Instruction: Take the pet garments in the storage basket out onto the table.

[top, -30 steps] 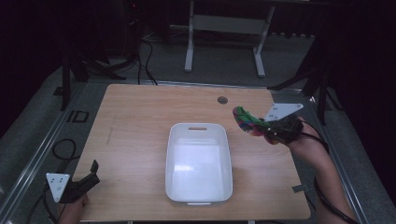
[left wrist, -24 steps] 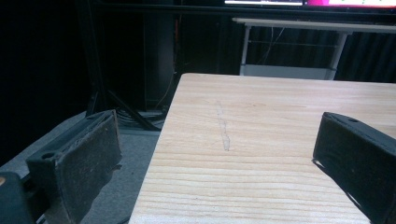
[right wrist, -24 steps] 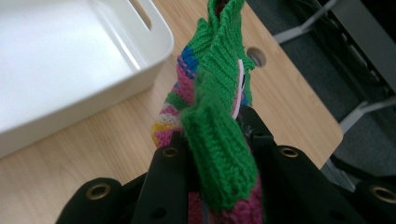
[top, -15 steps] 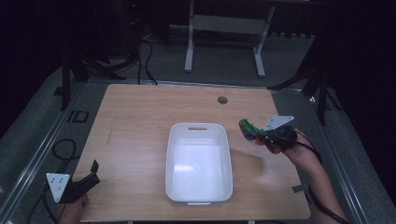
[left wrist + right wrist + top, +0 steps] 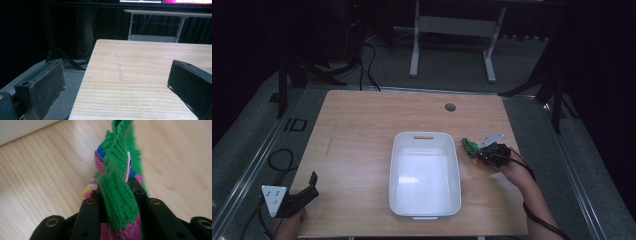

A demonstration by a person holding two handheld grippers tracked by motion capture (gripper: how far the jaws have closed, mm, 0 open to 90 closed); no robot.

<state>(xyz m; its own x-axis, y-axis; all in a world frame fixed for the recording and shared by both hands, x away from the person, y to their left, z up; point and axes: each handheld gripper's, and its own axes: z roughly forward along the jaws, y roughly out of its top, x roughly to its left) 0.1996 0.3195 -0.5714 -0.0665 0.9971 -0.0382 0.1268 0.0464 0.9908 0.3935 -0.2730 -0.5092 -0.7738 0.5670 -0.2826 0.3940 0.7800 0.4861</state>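
**Right tool clamped on a knitted cloth beside the white tub**

At the lower left of the high view, the left tool (image 5: 304, 192) sits at the near corner of the tabletop (image 5: 362, 125), held by a hand at the bottom edge. In the left gripper view its jaws stand wide apart with nothing between them, bare wood and a faint pencil-like streak (image 5: 118, 67) lying ahead.

In the middle of the high view a white tub (image 5: 425, 175) rests on the wood, empty inside, with a slot handle at its far rim.

Just right of the tub, the right tool (image 5: 477, 152) is closed tight on a knitted cloth (image 5: 470, 146). In the right gripper view the cloth (image 5: 117, 170), green with pink, blue and yellow bands, is pinched between the jaws and bunches up out of them above the wood.

Farther back, a small round hole (image 5: 450, 107) sits near the tabletop's far edge.
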